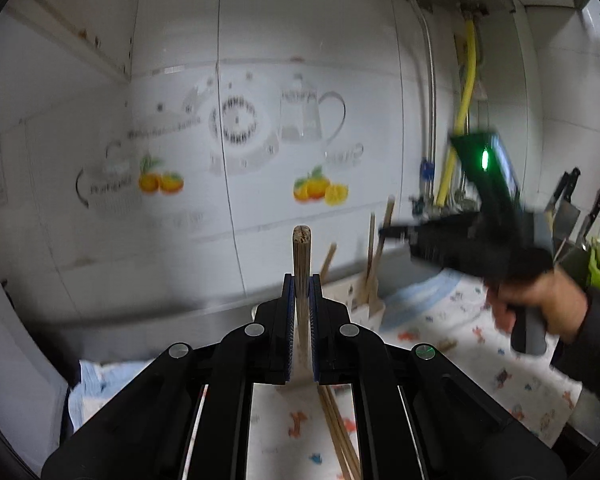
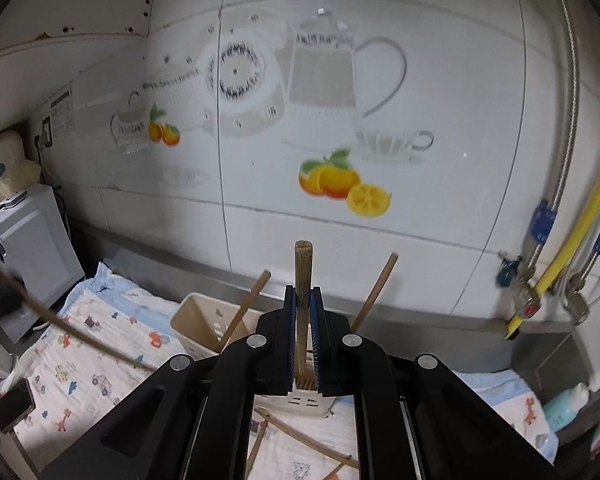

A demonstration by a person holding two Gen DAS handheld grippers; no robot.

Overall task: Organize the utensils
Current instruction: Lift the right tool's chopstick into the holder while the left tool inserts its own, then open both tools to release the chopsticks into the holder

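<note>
Left tool [image 1: 301, 286] clenches a chopstick [image 1: 301, 252] — lower end hidden; right tool [image 2: 302, 300] likewise grips one chopstick [image 2: 303, 268] above the holder [image 2: 198, 320] at 12 o'clock — blurred.

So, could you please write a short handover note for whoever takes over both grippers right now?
Left gripper: shut on one upright round wooden chopstick, over the printed cloth.
Right gripper: shut on another upright round wooden chopstick, directly above the cream plastic utensil holder.
Done: two thin wooden chopsticks already lean in the holder.
Left: lower both held sticks into the holder, then collect the loose wooden chopsticks lying on the white animal-print cloth in front of it. More lie below the left gripper.
</note>
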